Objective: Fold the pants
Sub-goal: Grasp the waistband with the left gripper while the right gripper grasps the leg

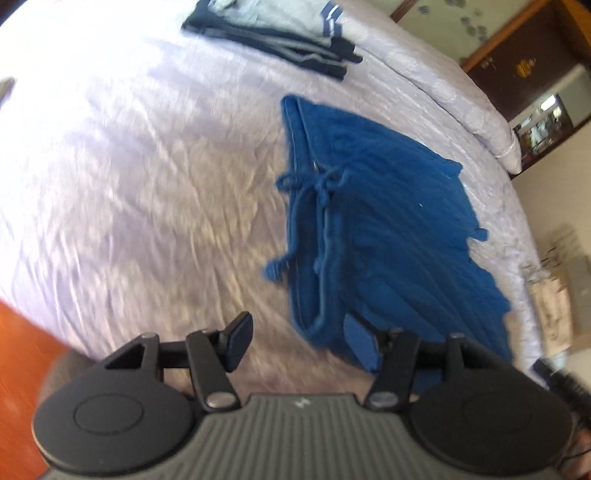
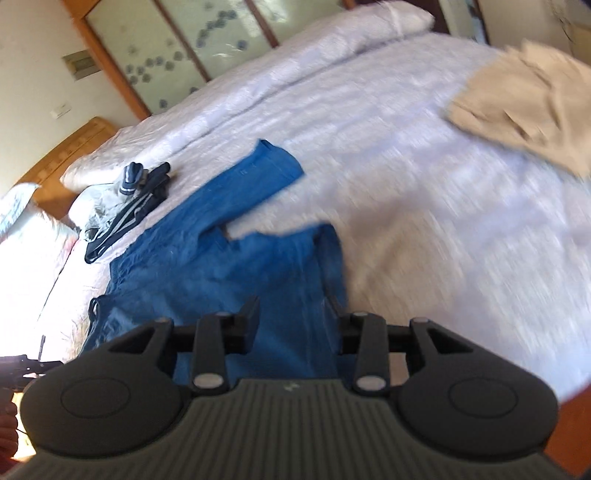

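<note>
Room: pale walls, wood-framed panels [image 2: 192, 44] with a flower pattern, orange wood floor [image 1: 18, 332].
Bed [image 1: 129, 184]: wide, covered by a wrinkled white quilt.
Pants [image 1: 369, 229]: blue, spread flat on the bed, drawstring loose, one leg angled away.
Tan garment [image 2: 524, 107]: on the bed, well apart from the pants.
Stack [image 1: 273, 33]: folded dark and grey clothes, near the pants.
Left gripper [image 1: 299, 341]: jaws apart, empty, at the waistband edge.
Right gripper [image 2: 293, 321]: jaws apart over the pants, gripping nothing.

Pants [image 1: 373, 229] on bed [image 1: 129, 184], folded stack [image 1: 273, 33] behind
</note>
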`<state>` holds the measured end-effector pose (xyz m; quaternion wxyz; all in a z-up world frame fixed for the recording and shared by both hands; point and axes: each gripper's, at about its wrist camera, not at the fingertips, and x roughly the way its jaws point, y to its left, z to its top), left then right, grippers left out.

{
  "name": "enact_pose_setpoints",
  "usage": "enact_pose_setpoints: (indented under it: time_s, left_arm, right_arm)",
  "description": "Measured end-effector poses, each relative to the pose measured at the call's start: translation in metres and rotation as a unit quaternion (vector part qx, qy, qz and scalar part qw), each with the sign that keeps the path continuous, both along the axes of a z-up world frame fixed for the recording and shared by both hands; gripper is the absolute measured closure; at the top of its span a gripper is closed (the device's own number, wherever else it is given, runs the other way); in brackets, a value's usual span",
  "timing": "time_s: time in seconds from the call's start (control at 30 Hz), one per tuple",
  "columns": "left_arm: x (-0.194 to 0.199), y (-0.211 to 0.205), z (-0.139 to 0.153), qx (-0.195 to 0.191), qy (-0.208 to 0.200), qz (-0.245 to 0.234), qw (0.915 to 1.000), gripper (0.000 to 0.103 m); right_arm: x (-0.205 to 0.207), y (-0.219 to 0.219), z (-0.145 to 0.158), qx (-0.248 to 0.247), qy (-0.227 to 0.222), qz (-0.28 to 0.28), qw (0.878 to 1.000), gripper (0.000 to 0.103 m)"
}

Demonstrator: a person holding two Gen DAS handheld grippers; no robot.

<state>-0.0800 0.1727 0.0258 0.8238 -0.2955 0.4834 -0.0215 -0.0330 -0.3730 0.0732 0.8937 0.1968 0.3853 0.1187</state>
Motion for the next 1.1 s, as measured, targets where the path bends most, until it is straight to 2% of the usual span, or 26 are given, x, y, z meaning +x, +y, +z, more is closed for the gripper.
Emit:
enact_pose_setpoints:
  time_s: [0.1,0.2,0.37,0.43,0.47,0.53,0.57,0.6,0.63,0.7,0.97,1.1]
  left_arm:
    - [-0.004,0.000,-0.008,-0.039,0.006,0.004,0.9992,0.039]
    - [-0.005,-0.002,-0.018,-0.063,0.015,0.008,0.9978,0.038]
    - [0.001,-0.002,-0.024,-0.095,0.018,0.023,0.9951,0.039]
    - [0.005,-0.001,-0.027,-0.119,0.019,0.023,0.9925,0.044]
    - [0.007,-0.003,-0.029,-0.127,0.023,0.021,0.9914,0.050]
    - [0.012,-0.008,-0.036,-0.130,0.036,0.017,0.9907,0.073]
    - [0.014,-0.011,-0.040,-0.126,0.045,0.015,0.9908,0.091]
    - [0.015,-0.013,-0.043,-0.123,0.051,0.017,0.9910,0.093]
    - [0.015,-0.014,-0.043,-0.122,0.049,0.022,0.9911,0.093]
    - [0.015,-0.015,-0.040,-0.119,0.048,0.026,0.9914,0.094]
    - [0.017,-0.003,-0.012,-0.134,0.006,0.034,0.9904,0.095]
    - [0.023,-0.009,-0.014,-0.125,0.013,0.024,0.9918,0.093]
  right_arm:
    - [-0.014,-0.005,-0.007,0.017,0.028,0.001,0.999,0.062]
    - [-0.023,-0.012,-0.016,0.035,0.052,-0.008,0.998,0.061]
    - [-0.029,-0.025,-0.033,0.114,0.094,-0.029,0.989,0.058]
    - [-0.031,-0.024,-0.036,0.129,0.100,-0.031,0.986,0.058]
    - [-0.031,-0.024,-0.037,0.137,0.106,-0.033,0.984,0.058]
    - [-0.029,-0.026,-0.043,0.165,0.121,-0.039,0.978,0.058]
    - [-0.029,-0.026,-0.046,0.179,0.124,-0.040,0.975,0.058]
    - [-0.029,-0.027,-0.046,0.183,0.126,-0.040,0.974,0.062]
    - [-0.029,-0.025,-0.045,0.178,0.125,-0.039,0.975,0.078]
    - [-0.027,-0.022,-0.045,0.169,0.135,-0.032,0.976,0.097]
    - [-0.015,-0.032,-0.013,0.197,0.071,-0.027,0.977,0.098]
    - [-0.013,-0.039,-0.018,0.179,0.072,-0.063,0.979,0.093]
